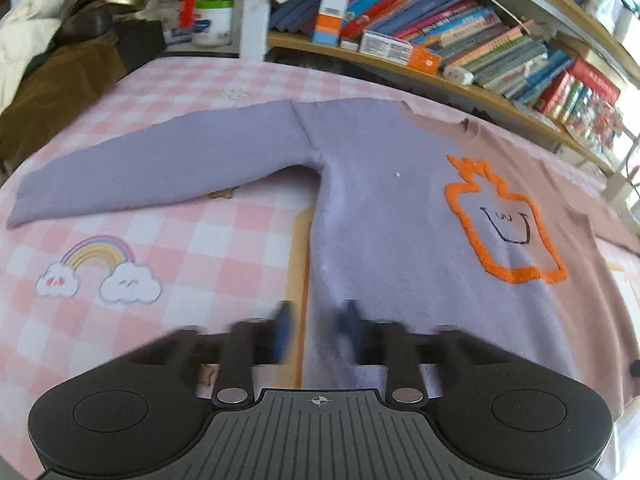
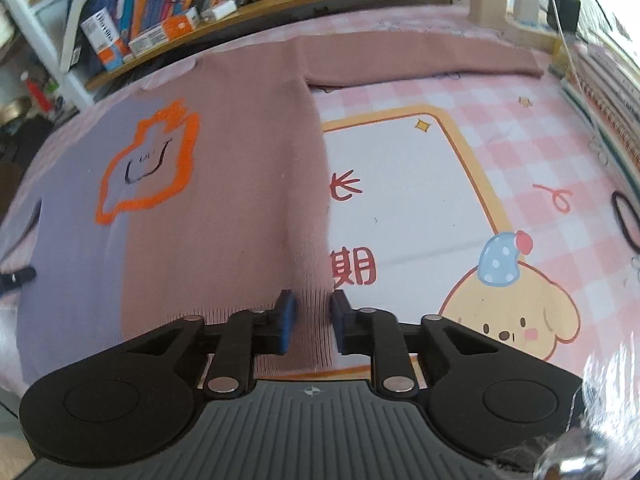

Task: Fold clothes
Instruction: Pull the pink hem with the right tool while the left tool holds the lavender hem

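A two-tone sweater, lilac (image 1: 380, 200) on one half and dusty pink (image 2: 224, 200) on the other, lies flat and face up on the table, with an orange outlined face (image 1: 508, 216) on its chest. Its lilac sleeve (image 1: 160, 164) stretches out to the left and its pink sleeve (image 2: 420, 56) to the right. My left gripper (image 1: 316, 328) is blurred at the sweater's lower left side edge, with that edge between its blue pads. My right gripper (image 2: 314, 320) sits at the lower right corner, its pads closed on the ribbed hem (image 2: 314, 344).
A pink checked cartoon-print cloth (image 1: 200, 248) covers the table. A low bookshelf (image 1: 480, 40) full of books runs along the far side. Brown clothing (image 1: 60, 80) is piled at the far left. Spiral notebooks (image 2: 608, 92) and a black hair band (image 2: 624, 216) lie at the right edge.
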